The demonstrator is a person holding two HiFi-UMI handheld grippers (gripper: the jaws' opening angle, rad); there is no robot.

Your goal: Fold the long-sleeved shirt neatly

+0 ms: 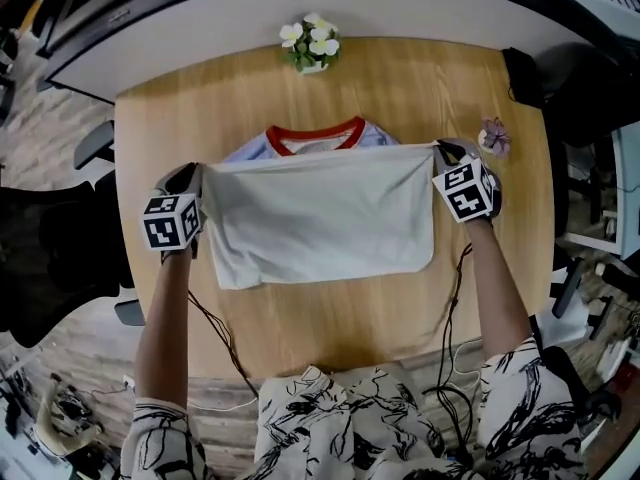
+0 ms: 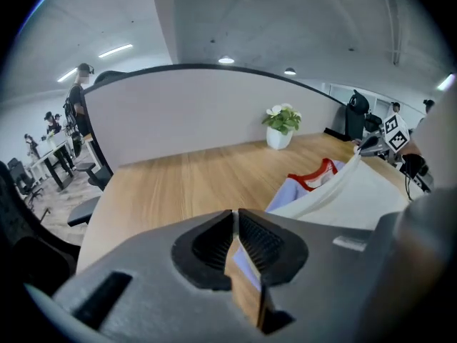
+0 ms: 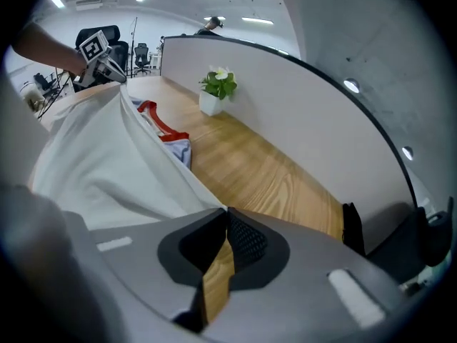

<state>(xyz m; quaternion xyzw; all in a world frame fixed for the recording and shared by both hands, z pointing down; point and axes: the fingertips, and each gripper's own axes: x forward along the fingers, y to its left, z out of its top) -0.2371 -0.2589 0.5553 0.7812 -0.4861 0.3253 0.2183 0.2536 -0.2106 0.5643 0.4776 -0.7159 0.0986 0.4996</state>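
Left gripper (image 1: 198,176) and right gripper (image 1: 441,154) are both pinched tight on the long-sleeved shirt (image 1: 320,218), holding its folded-over edge taut just short of the red collar (image 1: 315,138). Mid-fold, I'd say; next, lay it square by the collar and let go.

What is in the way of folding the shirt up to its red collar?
Nothing visible. The left gripper and right gripper hold the shirt by its edge, close to the red collar; the flower pot stands farther back on the table.
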